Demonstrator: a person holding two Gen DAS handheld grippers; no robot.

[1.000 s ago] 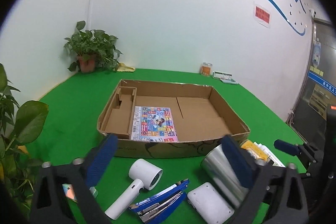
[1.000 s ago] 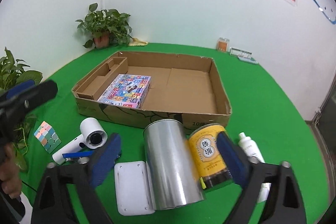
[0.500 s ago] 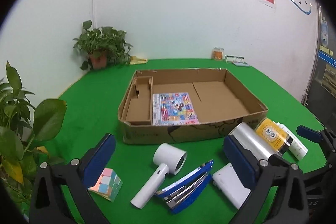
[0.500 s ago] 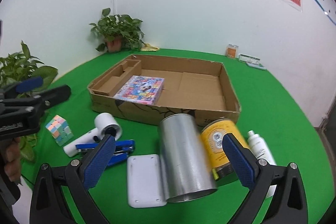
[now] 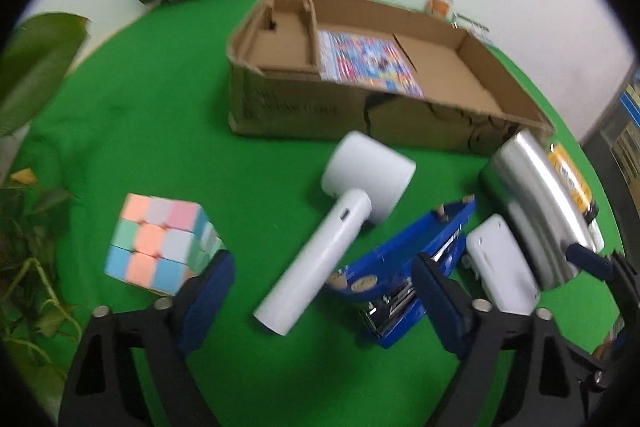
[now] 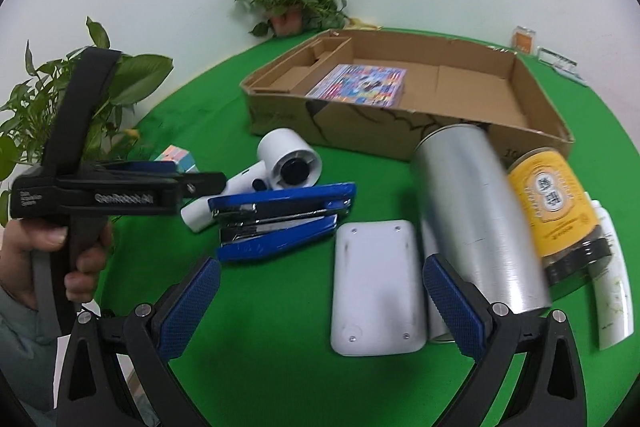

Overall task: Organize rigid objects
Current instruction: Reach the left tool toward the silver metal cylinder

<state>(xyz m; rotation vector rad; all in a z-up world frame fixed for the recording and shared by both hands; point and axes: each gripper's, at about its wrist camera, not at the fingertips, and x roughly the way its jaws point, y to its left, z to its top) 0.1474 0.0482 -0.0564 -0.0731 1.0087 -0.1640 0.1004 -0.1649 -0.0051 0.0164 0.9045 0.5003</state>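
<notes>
Hairdryer point(image 5: 340, 231) nozzle opening point(image 6: 294, 171) faces only the right wrist view.

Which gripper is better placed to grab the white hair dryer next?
Left. The open left gripper points at the white hair dryer, whose handle lies between its fingers. The open right gripper faces the flat white rectangular device instead.
</notes>
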